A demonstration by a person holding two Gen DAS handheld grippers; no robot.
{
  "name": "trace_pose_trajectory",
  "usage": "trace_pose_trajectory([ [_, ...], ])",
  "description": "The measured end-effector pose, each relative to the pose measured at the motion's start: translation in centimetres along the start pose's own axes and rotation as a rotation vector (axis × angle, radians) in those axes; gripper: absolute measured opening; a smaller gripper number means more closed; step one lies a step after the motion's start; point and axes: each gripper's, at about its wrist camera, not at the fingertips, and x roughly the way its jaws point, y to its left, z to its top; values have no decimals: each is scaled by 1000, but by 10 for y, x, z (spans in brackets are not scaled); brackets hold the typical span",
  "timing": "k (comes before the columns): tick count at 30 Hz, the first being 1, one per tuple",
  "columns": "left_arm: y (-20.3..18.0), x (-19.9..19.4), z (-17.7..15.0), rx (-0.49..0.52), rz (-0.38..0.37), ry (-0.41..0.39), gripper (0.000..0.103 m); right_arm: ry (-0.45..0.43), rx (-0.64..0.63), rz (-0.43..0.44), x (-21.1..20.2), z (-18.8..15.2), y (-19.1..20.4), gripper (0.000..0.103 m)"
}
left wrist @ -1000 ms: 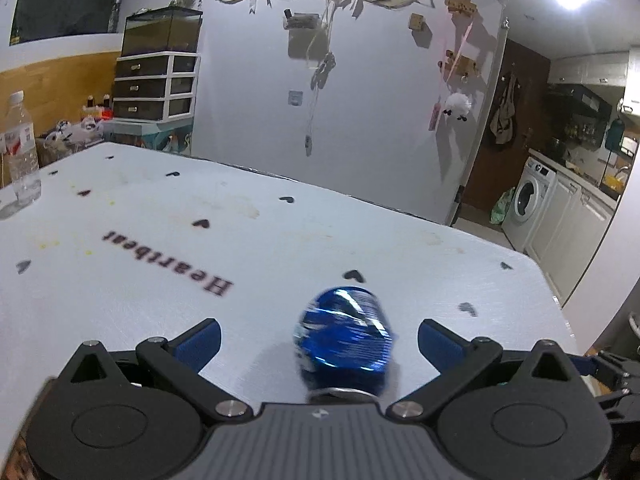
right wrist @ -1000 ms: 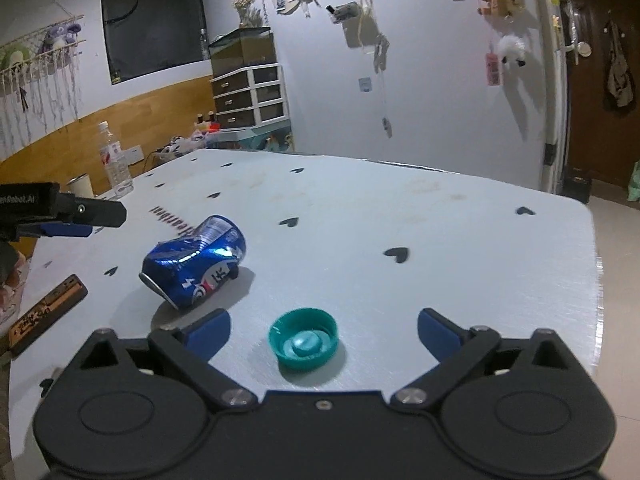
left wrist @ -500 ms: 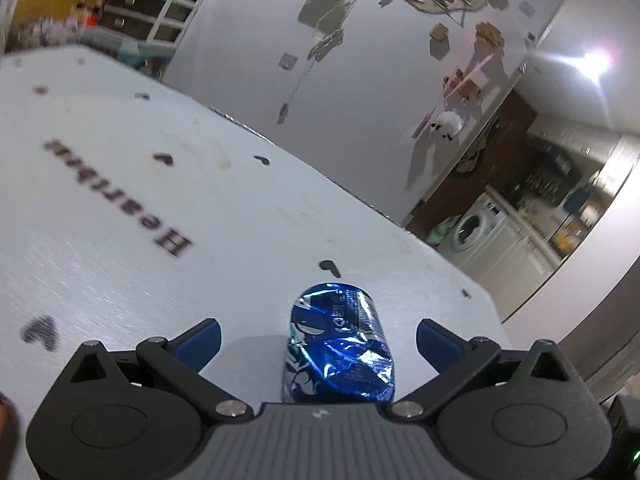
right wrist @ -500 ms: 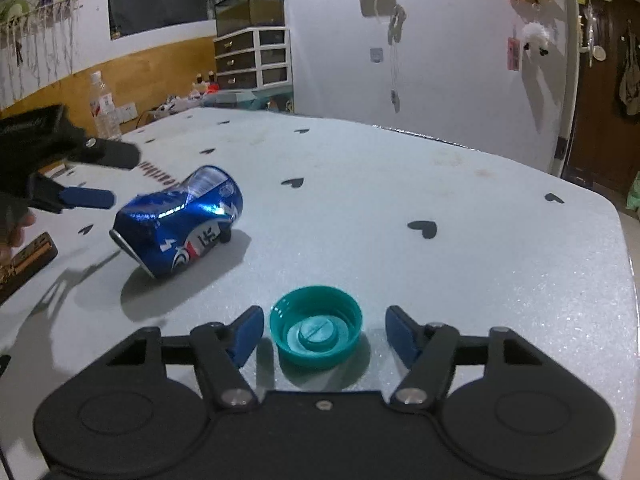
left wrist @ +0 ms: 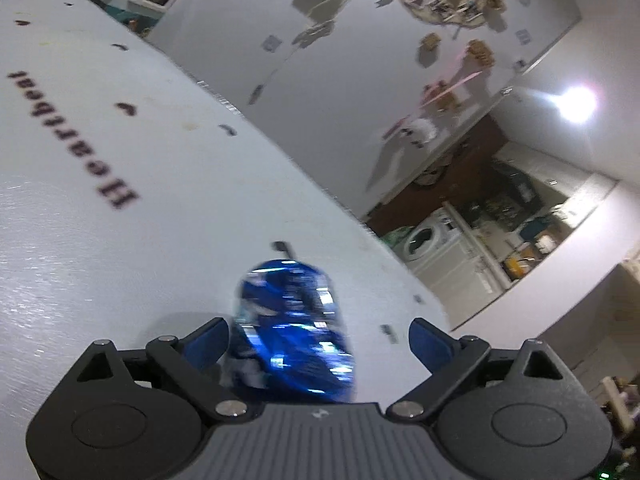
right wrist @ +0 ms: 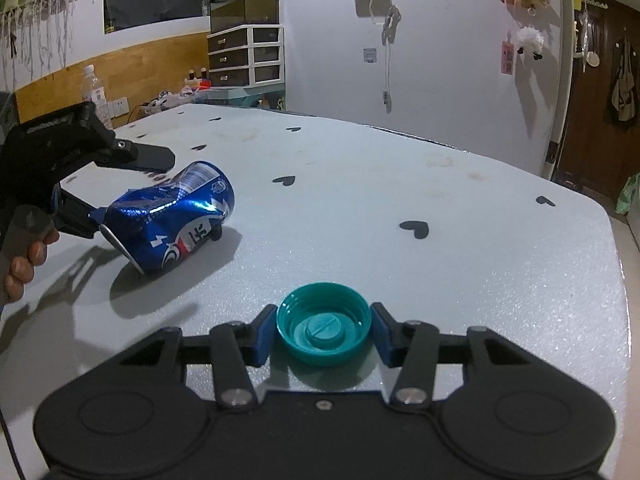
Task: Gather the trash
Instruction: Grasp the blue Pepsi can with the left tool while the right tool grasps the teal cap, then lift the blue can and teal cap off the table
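A crushed blue can (right wrist: 176,216) lies on its side on the white heart-print table (right wrist: 440,200). My left gripper (left wrist: 318,336) straddles the can (left wrist: 292,328), jaws wide and closing. Its left pad (left wrist: 208,344) is at the can's side, while the right pad (left wrist: 430,346) stands apart from it. In the right wrist view its upper finger (right wrist: 152,158) reaches over the can. A teal bottle cap (right wrist: 324,330) lies open side up near the table's front. My right gripper (right wrist: 322,320) is closing on it, with both pads against its rim.
A person's hand (right wrist: 24,260) holds the left gripper at the left edge. A clear water bottle (right wrist: 94,88) stands at the table's far left, with a white drawer unit (right wrist: 248,56) behind it. The table's rounded right corner (right wrist: 600,216) drops off toward a doorway.
The right jaws narrowed from wide apart until the pads met the cap. The left gripper sank, rolled and moved in around the can.
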Motion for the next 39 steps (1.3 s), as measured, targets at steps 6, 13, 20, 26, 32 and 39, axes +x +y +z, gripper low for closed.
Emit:
trace_pose_trajectory([
  [6,-28,-2,-6,18,-90,8,95,-51,97,46,-9,-1,-16,50],
  [13,-58,27,-13,18,-1,90,84,-104,174,100,-16,2,-24,50],
  [20,-48,50,-14,-138,171,20,52,-131,163,111,-26,4,-27,50],
  [26,-45,50,-22,-182,210,-49,30,-132,158,108,-34,1,-29,50],
  [32,-70,34,-37,-56,180,30,29,-146,224,112,-50,-3,-46,50],
  [39,-105,6,-75,71,65,138,29,-122,315,108,-61,-17,-62,50],
])
